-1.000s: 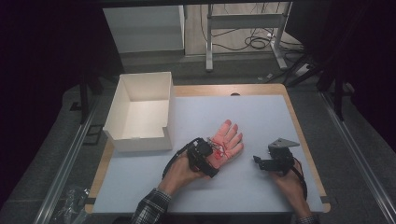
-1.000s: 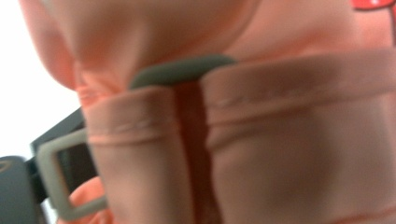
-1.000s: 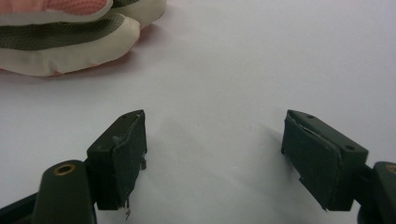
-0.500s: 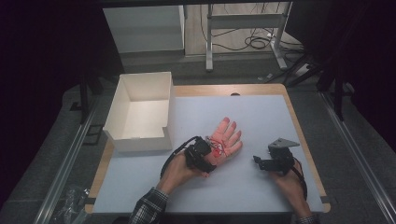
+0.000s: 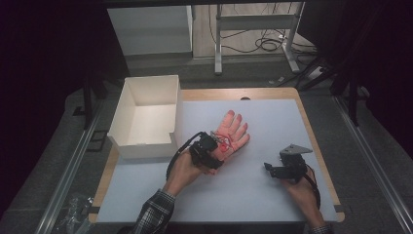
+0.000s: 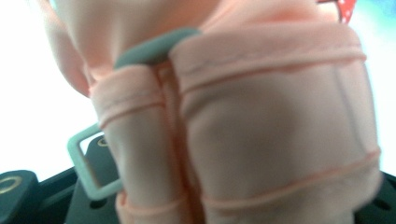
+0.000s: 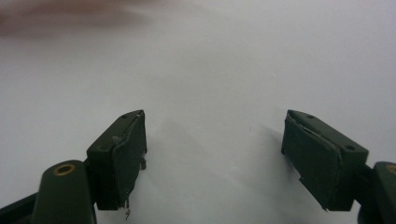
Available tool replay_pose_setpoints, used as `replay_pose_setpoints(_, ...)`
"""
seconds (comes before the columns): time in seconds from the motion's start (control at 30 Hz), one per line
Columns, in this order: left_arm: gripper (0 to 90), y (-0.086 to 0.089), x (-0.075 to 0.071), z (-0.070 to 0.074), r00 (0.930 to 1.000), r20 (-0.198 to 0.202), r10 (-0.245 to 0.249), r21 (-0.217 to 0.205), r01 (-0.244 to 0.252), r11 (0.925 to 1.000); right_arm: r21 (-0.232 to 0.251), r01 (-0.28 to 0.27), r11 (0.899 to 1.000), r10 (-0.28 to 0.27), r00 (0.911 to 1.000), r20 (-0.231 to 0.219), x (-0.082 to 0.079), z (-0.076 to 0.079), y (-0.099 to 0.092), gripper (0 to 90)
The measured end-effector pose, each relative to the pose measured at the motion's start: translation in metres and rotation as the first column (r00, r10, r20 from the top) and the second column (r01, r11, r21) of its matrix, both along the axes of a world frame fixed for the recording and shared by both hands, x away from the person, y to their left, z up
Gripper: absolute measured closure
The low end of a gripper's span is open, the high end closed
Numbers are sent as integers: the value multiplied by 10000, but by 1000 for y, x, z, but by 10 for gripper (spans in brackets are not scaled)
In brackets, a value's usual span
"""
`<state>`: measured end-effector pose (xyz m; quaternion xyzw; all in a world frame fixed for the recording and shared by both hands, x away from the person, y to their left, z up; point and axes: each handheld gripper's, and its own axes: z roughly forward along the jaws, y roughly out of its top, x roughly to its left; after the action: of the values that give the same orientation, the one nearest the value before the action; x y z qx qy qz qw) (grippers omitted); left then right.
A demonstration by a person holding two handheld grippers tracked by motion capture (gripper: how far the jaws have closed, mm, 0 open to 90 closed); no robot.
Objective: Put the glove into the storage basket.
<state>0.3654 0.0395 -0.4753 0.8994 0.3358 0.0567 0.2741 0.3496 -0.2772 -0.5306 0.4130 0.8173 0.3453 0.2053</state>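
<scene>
From the high view, we see the left gripper [image 5: 208, 148] at the cuff end of a pink glove [image 5: 233, 132] lying flat on the table [image 5: 272, 117]. The glove's long axis runs straight ahead of these tongs, fingers pointing away and slightly right. The white box [image 5: 146, 117] stands just left of the left tongs, open on top, with bare table between. The right gripper [image 5: 280, 170] rests well to the right of the glove, so the left hand is the nearer of the 2.

In the left gripper view, the glove cuff [image 6: 280, 130] and a grey buckle [image 6: 86, 163] crowd the lens; we judge the tongs are clamped on the cuff, though the jaws are mostly hidden.

In the right gripper view, the 2 jaws stand wide apart over bare table, holding nothing.
</scene>
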Motion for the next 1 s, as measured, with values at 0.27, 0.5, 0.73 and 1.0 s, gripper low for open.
replay_pose_setpoints(0.27, 458, 5, 14, 16, 9991, 49, 430, -112, -429, 9990, -9, -13, 10000, 13, 10000, 8, 0, 0, 0, 222)
replay_pose_setpoints(0.5, 464, 8, 26, 39, 9966, 169, 803, -340, -797, 9962, 14, -1, 10000, 1, 10000, -40, 0, 0, 0, 222)
replay_pose_setpoints(0.73, 466, 13, 38, 62, 9939, 205, 1085, -448, -1075, 9932, 17, -19, 10000, 19, 10000, -31, 0, 0, 0, 221)
replay_pose_setpoints(1.0, 464, 30, 47, 91, 9838, 562, 1701, -506, -1673, 9846, 36, -13, 10000, 13, 10000, -17, 0, 0, 0, 221)
